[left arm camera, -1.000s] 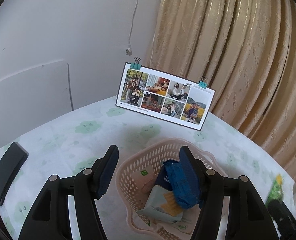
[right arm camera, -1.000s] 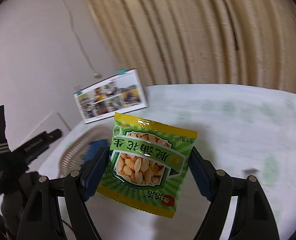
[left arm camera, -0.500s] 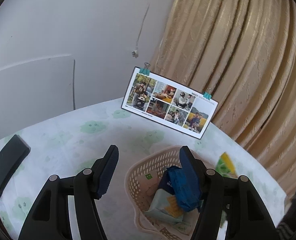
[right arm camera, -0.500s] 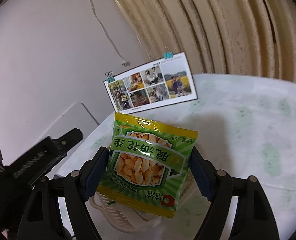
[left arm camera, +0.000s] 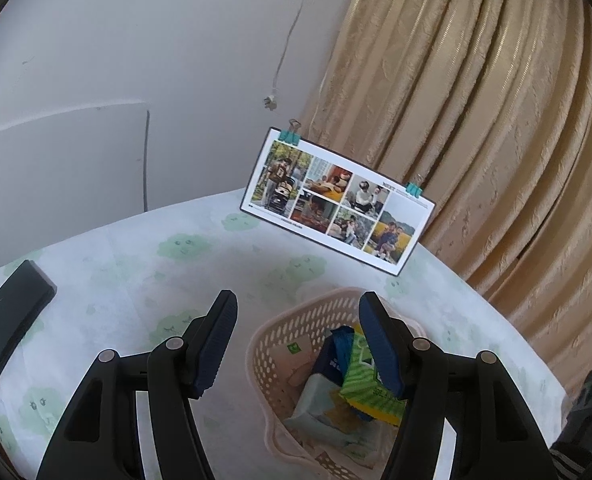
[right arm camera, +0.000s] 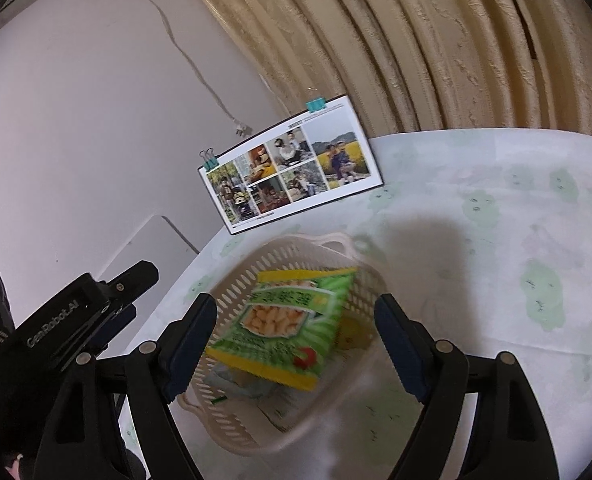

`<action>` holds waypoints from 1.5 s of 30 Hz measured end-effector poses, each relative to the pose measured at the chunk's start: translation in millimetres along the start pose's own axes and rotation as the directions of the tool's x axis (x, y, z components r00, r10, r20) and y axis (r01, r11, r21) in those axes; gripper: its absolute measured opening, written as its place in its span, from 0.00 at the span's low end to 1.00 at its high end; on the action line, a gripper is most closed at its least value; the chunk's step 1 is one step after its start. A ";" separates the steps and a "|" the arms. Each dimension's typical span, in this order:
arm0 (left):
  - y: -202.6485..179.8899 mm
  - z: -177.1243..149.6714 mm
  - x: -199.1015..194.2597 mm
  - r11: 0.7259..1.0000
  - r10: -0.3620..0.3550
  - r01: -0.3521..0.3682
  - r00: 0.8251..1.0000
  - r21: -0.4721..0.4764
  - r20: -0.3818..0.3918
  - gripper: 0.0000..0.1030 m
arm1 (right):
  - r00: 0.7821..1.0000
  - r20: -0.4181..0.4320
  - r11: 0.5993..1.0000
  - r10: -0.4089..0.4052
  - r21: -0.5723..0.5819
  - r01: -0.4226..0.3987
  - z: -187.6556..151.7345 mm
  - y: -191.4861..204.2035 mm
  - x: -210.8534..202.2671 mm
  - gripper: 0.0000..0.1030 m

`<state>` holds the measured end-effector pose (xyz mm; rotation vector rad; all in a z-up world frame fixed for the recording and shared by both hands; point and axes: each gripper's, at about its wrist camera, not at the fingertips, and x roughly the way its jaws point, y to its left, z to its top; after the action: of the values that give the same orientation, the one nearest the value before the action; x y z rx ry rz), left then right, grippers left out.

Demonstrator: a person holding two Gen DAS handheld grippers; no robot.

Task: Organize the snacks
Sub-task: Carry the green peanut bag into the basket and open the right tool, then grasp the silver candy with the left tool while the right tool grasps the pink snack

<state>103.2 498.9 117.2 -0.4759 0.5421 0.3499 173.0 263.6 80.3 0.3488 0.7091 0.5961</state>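
A green-and-yellow foil packet of peanuts, slightly blurred, its window showing pale nuts, lies tilted atop other wrapped snacks in a beige perforated plastic basket on a round table with a white, green-patterned cloth. The right gripper hangs above it, jaws wide and empty; the left gripper is likewise spread. A clipped photo collage card stands beyond.
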 end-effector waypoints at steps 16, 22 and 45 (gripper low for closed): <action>-66.2 -36.0 1.2 0.972 -0.070 0.079 0.996 0.223 -0.049 0.62 | 0.990 0.069 0.990 -0.124 0.074 0.119 -19.2 -45.8 -51.1 0.77; -85.7 -49.1 -0.4 0.952 -0.086 0.098 0.995 0.292 -0.053 0.62 | 0.972 0.089 0.974 -0.217 0.078 0.210 -27.9 -63.2 -69.8 0.77; -146.6 -112.6 -11.5 0.843 -0.138 0.163 0.987 0.513 -0.087 0.62 | 0.879 0.119 0.883 -0.462 0.147 0.445 -85.6 -121.4 -156.4 0.77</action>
<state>112.1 316.2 88.1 0.0015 0.6142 0.0299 66.3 80.9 38.6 0.3158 0.6512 0.0780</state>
